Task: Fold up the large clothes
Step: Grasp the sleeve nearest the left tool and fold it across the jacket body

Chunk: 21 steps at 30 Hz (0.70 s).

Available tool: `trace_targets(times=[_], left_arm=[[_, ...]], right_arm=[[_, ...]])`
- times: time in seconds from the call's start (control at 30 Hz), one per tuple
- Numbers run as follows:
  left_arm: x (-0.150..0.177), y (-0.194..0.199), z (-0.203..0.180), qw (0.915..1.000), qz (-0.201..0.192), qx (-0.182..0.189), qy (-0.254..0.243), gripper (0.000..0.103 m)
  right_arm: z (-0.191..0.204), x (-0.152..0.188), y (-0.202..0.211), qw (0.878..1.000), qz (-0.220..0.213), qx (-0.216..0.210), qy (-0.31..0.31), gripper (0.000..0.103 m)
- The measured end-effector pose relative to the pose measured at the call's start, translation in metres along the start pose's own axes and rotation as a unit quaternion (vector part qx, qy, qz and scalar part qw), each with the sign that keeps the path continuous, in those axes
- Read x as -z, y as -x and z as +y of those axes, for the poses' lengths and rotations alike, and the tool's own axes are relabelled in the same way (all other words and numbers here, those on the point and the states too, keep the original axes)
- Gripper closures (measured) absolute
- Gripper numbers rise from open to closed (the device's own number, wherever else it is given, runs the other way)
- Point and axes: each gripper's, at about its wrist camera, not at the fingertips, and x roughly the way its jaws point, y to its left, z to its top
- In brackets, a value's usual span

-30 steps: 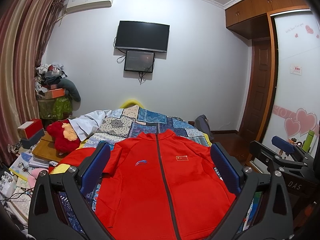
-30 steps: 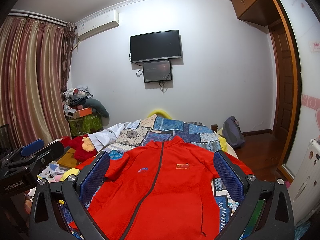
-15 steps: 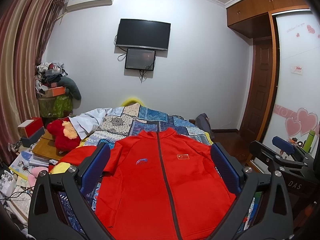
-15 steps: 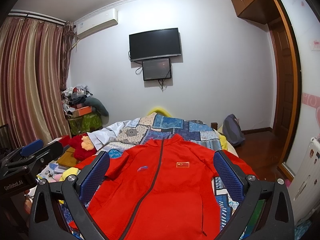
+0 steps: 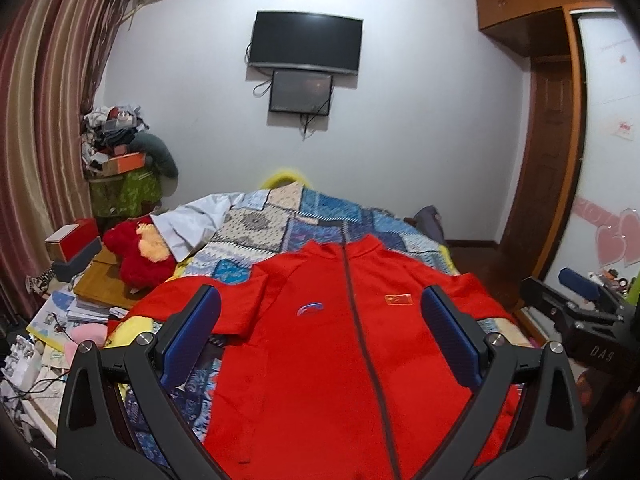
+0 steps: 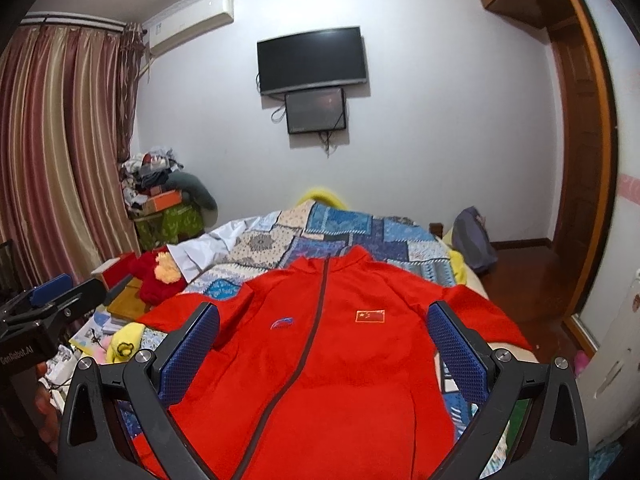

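Observation:
A red zip jacket point(image 5: 320, 344) point(image 6: 332, 360) lies flat, front up, on a bed with a blue patchwork quilt point(image 5: 280, 232) point(image 6: 360, 232). Its collar points to the far wall and both sleeves spread sideways. My left gripper point(image 5: 320, 320) hovers open above the jacket's chest, nothing between its blue pads. My right gripper point(image 6: 324, 328) also hangs open over the jacket, empty. The right gripper point(image 5: 580, 300) shows at the right edge of the left wrist view; the left gripper point(image 6: 44, 312) shows at the left edge of the right wrist view.
A red plush toy point(image 5: 136, 252), boxes and papers point(image 5: 76, 308) crowd the floor left of the bed. A pile of clothes point(image 6: 160, 176) stands by the curtain. A dark bag point(image 6: 472, 240) leans right of the bed near the wooden door point(image 6: 576, 160). Two screens point(image 5: 304, 44) hang on the far wall.
Both wrist views have tipped slightly downward and forward, so the jacket sits a little higher in view. Both grippers stay open and the jacket has not moved.

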Motion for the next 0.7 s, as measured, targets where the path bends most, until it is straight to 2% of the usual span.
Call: trace_targets(times=[0.23,0.47,0.53,0.7], left_arm=[[-0.012,-0.071,0.047,0.9969,0.052,-0.058,-0.015,0.002],[-0.005,-0.154,0.117,0.9867,0.125,-0.101,0.019,0.002],[0.004,-0.178,0.14,0.9822,0.152,-0.103,0.037,0.002],[0.043,-0.234,0.191,0.9615,0.224,-0.116,0.11,0.002]], right_arm=[[-0.012,-0.019,-0.074,0.999,0.032,0.005,0.015,0.0],[-0.017,-0.027,-0.158,0.995,0.073,0.029,0.055,0.0],[-0.015,-0.023,-0.18,0.993,0.088,0.033,0.075,0.0],[-0.009,-0.006,-0.24,0.983,0.131,0.043,0.12,0.0]])
